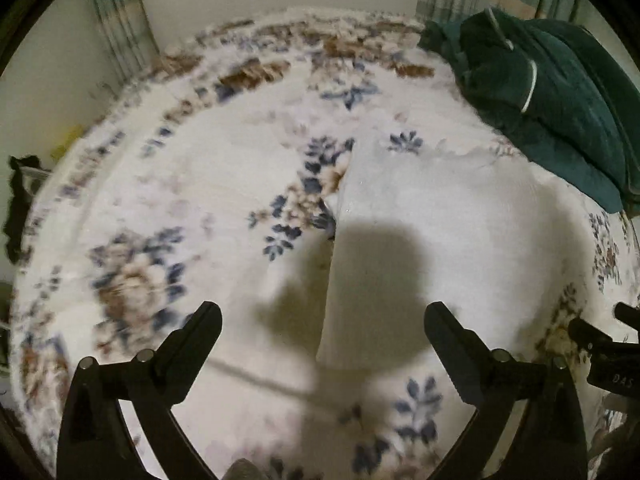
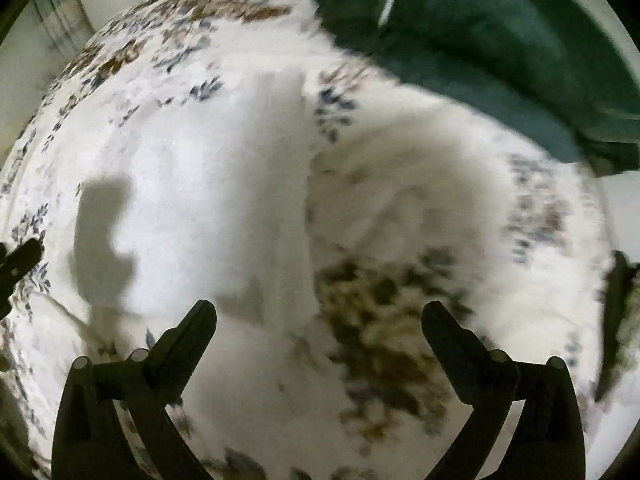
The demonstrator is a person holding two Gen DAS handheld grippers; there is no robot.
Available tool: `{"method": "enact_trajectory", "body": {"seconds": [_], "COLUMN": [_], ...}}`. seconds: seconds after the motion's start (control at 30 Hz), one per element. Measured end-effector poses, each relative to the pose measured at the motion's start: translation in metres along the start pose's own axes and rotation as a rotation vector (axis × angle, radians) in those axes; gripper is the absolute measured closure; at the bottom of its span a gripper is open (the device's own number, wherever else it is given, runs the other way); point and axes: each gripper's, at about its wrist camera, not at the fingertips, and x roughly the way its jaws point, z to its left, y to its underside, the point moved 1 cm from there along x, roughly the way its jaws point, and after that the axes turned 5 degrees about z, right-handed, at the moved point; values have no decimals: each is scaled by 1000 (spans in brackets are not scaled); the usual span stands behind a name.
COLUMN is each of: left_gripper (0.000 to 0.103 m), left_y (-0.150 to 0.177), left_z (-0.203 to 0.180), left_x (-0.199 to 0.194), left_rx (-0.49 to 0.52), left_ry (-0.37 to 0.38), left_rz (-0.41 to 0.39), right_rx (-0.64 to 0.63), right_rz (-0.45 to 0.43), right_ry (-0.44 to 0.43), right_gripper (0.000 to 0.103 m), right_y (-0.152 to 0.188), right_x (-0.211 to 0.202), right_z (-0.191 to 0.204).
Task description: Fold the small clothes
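A small white garment lies flat on a floral blanket, folded into a long panel with a straight left edge. It also shows, blurred, in the right wrist view. My left gripper is open and empty, hovering above the garment's near end. My right gripper is open and empty above the garment's right edge. The right gripper's tip shows at the right edge of the left wrist view. The left gripper's tip shows at the left edge of the right wrist view.
A dark green garment pile with white piping lies at the blanket's far right; it fills the top right of the right wrist view. Curtains and a white wall stand behind. A dark object sits off the left edge.
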Motion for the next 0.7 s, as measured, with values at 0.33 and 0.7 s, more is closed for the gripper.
{"method": "enact_trajectory", "body": {"seconds": [0.33, 0.7], "left_gripper": [0, 0], "left_y": [25, 78], "left_z": [-30, -35], "left_x": [-176, -360], "left_rx": [0, -17], "left_ry": [6, 16], "left_rz": [-135, -307], "right_rx": [40, 71], "right_rz": [-199, -418], "right_ry": [70, 56], "right_gripper": [0, 0], "right_y": [71, 161], "right_x": [-231, -457], "right_z": [-39, -79]}}
